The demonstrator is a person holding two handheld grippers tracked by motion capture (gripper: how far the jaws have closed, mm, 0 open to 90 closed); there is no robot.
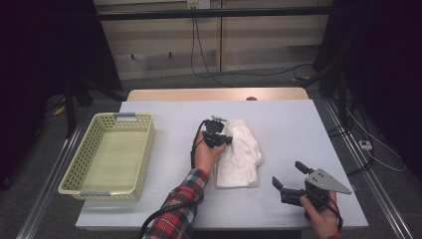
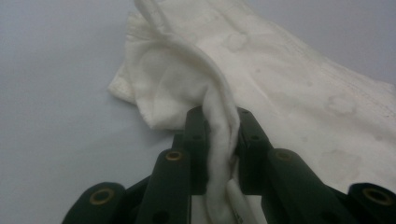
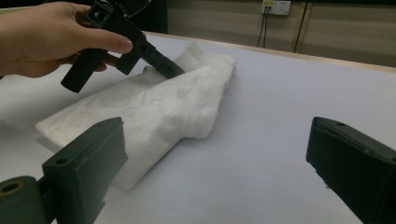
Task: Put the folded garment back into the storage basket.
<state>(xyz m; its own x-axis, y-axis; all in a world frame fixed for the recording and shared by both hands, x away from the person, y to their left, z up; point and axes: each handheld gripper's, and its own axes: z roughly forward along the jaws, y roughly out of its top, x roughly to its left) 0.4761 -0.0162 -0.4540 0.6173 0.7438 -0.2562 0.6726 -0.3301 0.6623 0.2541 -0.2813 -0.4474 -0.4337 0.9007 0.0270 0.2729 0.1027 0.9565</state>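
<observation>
White worktop (image 1: 288,124), yellow basket (image 1: 107,158) well off to the left tongs' outer side. The white cloth (image 1: 241,152) lies lengthwise away from the person; left tongs (image 2: 219,135) pinch its raised fold, right tongs (image 1: 291,177) gape wide, just right of it.

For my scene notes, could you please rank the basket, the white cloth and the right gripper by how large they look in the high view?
1. Basket, clearly largest.
2. White cloth.
3. Right gripper, smallest, although it sits nearest the camera.
</observation>
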